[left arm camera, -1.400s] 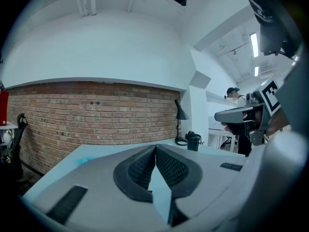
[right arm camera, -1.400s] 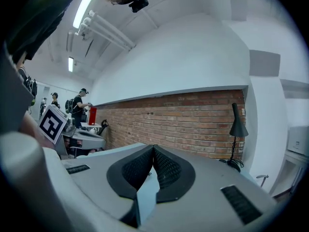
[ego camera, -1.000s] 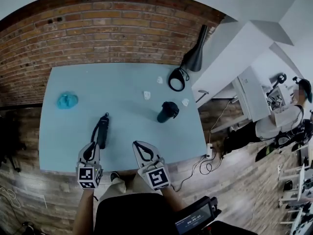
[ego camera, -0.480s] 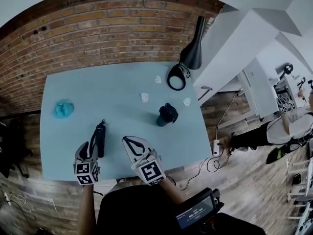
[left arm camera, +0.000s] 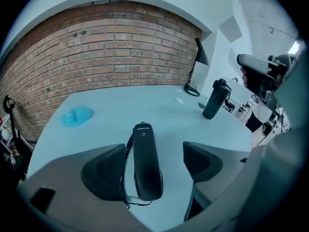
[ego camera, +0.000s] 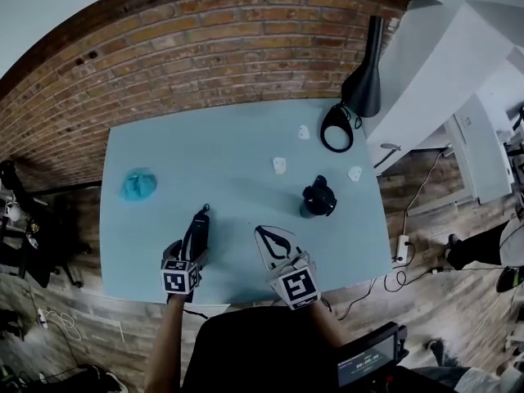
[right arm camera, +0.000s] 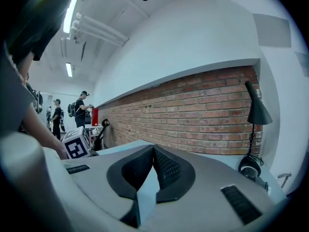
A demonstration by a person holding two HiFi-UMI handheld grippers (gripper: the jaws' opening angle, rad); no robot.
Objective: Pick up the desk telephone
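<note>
Head view: a pale blue bench (ego camera: 221, 150) stands against a brick wall (ego camera: 205, 51). The desk telephone (ego camera: 197, 227), a black handset, lies flat near the bench's near edge, left of centre. The left tool (ego camera: 189, 250) is tipped down over its near end. The right tool (ego camera: 268, 241) is to the right, apart from the telephone. Farther right stands a black bottle (ego camera: 318, 198); a blue cloth (ego camera: 139, 184) lies at the left, and a black lamp (ego camera: 361, 88) stands at the far right corner.

Left gripper view: the left tool (left arm camera: 152, 167) has just been opening and its jaws stand wide apart. The desk telephone (left arm camera: 146, 159) lies on the bench between them, closer to the left jaw. Its coiled cord (left arm camera: 126, 151) runs along that side. Neither pad presses on it.

Right gripper view: the right tool (right arm camera: 153, 152) has its jaws closed, tips meeting, with nothing gripped. It looks level toward the brick wall (right arm camera: 203, 112) and the lamp (right arm camera: 258, 111). The left tool's marker cube (right arm camera: 76, 142) shows at the left.
</note>
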